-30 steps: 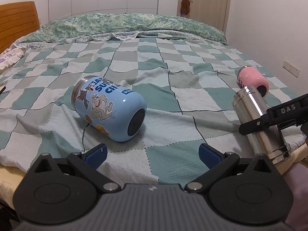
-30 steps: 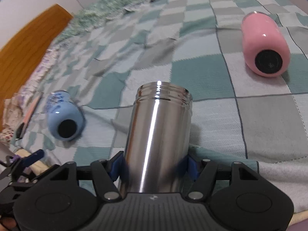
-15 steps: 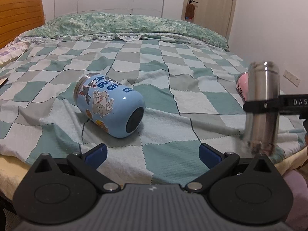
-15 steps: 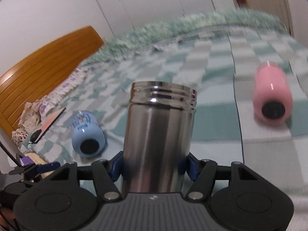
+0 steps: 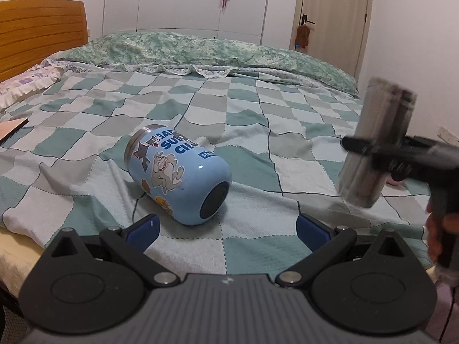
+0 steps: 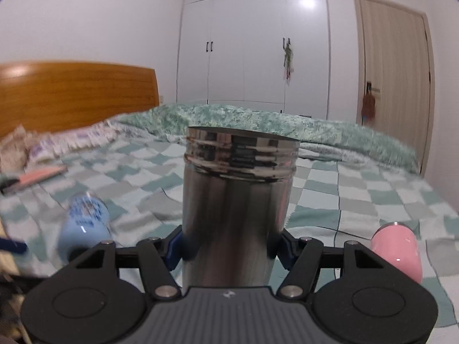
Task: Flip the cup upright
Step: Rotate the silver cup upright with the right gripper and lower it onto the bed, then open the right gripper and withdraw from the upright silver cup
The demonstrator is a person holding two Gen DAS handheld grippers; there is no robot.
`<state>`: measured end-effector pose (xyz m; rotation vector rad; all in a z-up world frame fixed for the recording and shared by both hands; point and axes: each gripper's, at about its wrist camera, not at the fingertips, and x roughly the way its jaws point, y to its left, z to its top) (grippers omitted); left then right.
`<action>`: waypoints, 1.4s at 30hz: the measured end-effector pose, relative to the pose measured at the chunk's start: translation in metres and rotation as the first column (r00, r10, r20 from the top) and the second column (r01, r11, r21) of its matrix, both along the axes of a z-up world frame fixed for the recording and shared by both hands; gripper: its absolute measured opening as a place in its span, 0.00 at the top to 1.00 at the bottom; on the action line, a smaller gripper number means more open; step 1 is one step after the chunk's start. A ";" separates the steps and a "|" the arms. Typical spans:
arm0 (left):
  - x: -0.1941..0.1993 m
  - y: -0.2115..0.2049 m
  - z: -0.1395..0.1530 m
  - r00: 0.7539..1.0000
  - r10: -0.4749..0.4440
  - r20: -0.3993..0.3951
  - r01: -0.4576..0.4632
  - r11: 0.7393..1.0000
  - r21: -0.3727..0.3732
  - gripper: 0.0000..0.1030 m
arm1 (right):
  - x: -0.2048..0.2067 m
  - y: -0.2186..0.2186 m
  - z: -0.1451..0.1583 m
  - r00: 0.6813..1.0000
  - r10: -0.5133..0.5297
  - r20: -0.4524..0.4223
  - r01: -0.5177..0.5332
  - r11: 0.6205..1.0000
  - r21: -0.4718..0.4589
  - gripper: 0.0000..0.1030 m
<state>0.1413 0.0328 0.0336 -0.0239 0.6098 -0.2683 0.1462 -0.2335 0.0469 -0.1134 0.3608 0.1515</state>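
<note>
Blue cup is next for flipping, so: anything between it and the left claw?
Only bare checkered blanket lies between the open left claw and the blue cup, shown in the left wrist view.

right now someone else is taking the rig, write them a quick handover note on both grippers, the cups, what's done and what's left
Right gripper: shut on the steel cup, held above the bed near its right edge, close to upright with its open threaded mouth on top, not yet set down.
Left gripper: open, empty, aimed at the blue cartoon cup, which lies on its side just ahead of it, base toward the camera.
Pink cup: on its side on the checkered blanket, to the right.
Done: steel cup lifted and turned mouth up.
Left: stand the steel cup on the bed and release it; the blue and pink cups are not upright.
</note>
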 end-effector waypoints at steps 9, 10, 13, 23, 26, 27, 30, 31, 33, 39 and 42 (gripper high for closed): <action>0.000 -0.002 -0.003 1.000 0.008 0.013 -0.008 1.000 0.018 0.00 | -0.007 0.021 -0.037 1.000 0.013 0.024 -0.011 0.996 -0.089 0.39; 0.000 -0.002 -0.002 1.000 0.009 0.014 -0.009 1.000 0.020 0.00 | -0.007 0.020 -0.038 1.000 0.015 0.025 -0.013 0.996 -0.087 0.39; -0.001 -0.002 -0.002 1.000 0.008 0.016 -0.009 1.000 0.021 0.00 | -0.009 0.016 -0.038 0.999 0.014 0.030 -0.011 0.997 -0.073 0.39; -0.016 -0.003 0.012 0.996 -0.014 0.088 0.014 1.000 0.001 0.00 | -0.024 -0.002 -0.025 0.999 0.019 0.044 -0.020 1.000 0.013 0.13; -0.026 -0.006 0.017 0.993 -0.018 0.117 0.018 1.000 -0.002 0.00 | -0.039 -0.012 -0.018 0.997 0.032 0.063 -0.034 0.999 0.038 0.05; -0.030 -0.007 0.018 0.992 -0.022 0.128 0.023 1.000 -0.005 0.00 | -0.044 -0.016 -0.016 0.997 0.033 0.073 -0.036 0.998 0.043 0.04; -0.045 -0.008 0.019 0.984 -0.022 0.177 0.025 1.000 -0.013 0.00 | -0.072 -0.034 -0.010 0.994 0.034 0.105 -0.041 0.997 0.069 0.00; -0.051 -0.008 0.019 0.980 -0.019 0.200 0.022 1.000 -0.013 0.00 | -0.079 -0.040 -0.009 0.994 0.033 0.108 -0.041 0.996 0.077 0.00; -0.062 -0.009 0.017 0.969 -0.002 0.249 0.005 1.000 -0.013 0.00 | -0.101 -0.056 -0.009 0.993 0.020 0.113 -0.031 0.995 0.093 0.00; -0.087 -0.008 -0.003 0.944 0.062 0.323 -0.054 0.998 -0.035 0.00 | -0.157 -0.097 -0.022 0.989 -0.063 0.134 0.048 0.992 0.112 0.00; -0.099 -0.013 -0.016 0.927 0.087 0.364 -0.090 0.996 -0.009 0.00 | -0.180 -0.112 -0.036 0.983 -0.104 0.149 0.089 0.991 0.101 0.00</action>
